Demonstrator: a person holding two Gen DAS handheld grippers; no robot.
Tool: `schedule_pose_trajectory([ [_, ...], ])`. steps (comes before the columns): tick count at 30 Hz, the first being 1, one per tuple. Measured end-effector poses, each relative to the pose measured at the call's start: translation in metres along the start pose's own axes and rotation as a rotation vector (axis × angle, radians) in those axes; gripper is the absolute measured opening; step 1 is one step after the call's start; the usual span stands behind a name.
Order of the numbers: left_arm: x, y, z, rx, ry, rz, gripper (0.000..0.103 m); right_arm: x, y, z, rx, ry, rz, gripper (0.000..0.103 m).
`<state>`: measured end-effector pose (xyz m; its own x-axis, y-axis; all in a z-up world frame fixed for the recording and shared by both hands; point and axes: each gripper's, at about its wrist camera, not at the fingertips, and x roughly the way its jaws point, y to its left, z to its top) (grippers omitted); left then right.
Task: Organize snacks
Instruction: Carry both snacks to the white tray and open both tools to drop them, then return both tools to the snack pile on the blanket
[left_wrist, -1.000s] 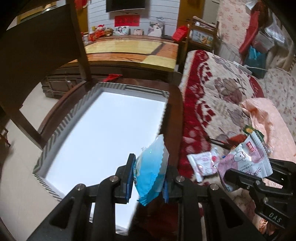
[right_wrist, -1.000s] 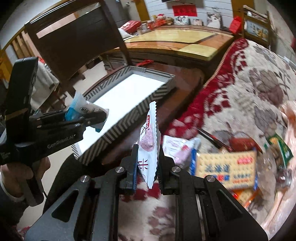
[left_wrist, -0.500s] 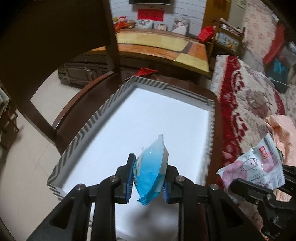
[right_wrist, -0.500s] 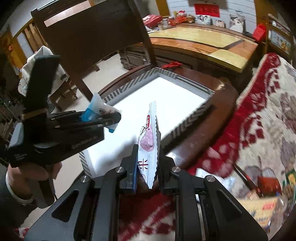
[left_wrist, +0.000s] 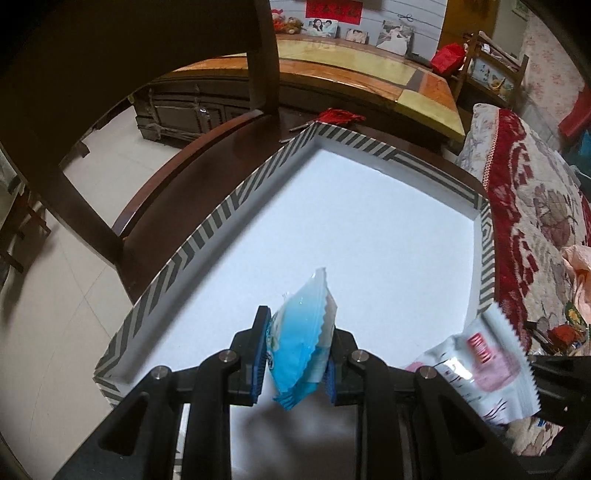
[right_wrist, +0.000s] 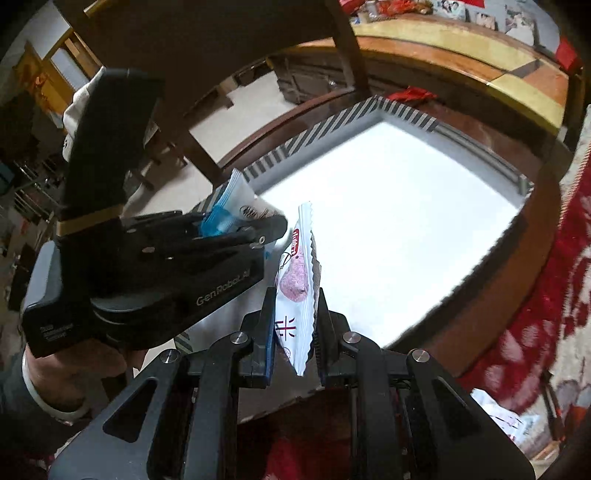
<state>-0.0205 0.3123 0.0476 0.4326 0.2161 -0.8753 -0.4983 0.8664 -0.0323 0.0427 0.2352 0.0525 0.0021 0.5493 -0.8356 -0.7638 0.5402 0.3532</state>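
The left tool (left_wrist: 293, 363) was clamped on a small blue-and-white crinkle-edged plastic snack packet (left_wrist: 300, 345), pinching it across its puffy middle so that the serrated seam stood up between the pads and the lower tail hung free below them. The right tool (right_wrist: 293, 328) gripped a white plastic snack packet with a pink picture and red lettering (right_wrist: 297, 284) the same way, edge-on and upright. Both packets hung in the air over the near end of the shallow white tray with a grey-and-white chevron-striped rim (left_wrist: 207, 236), which lay ahead of and below the tools on a dark wooden tabletop (left_wrist: 177, 177); nothing else could be seen in it.

These packets looked very light and soft, air-filled, with slick film that could slide between pads. The contents were probably crushable, so a gentle pinch seemed enough. The flat sealed seams or the mid-body, as taken here, appeared the safest holds. Released from this height, each would likely flutter and land flat rather than bounce.

To the right of the tools lay a red-and-cream floral blanket (left_wrist: 532, 206).
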Motion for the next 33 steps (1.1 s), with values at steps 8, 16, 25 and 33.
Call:
schedule_pose_trajectory([
  [8, 0.008, -0.002, 0.003, -0.012, 0.015, 0.018, 0.029, 0.013, -0.006, 0.008, 0.003, 0.032, -0.014, 0.016],
  [16, 0.009, -0.002, 0.004, -0.017, 0.018, 0.045, 0.036, 0.005, -0.017, 0.013, 0.010, -0.008, -0.109, 0.039],
  [25, -0.015, -0.005, 0.004, -0.020, -0.068, 0.023, 0.079, -0.029, -0.020, 0.001, 0.022, -0.089, -0.144, 0.039],
  [33, -0.046, -0.026, -0.006, 0.010, -0.125, -0.014, 0.086, -0.069, -0.022, -0.029, 0.040, -0.187, -0.272, 0.039],
])
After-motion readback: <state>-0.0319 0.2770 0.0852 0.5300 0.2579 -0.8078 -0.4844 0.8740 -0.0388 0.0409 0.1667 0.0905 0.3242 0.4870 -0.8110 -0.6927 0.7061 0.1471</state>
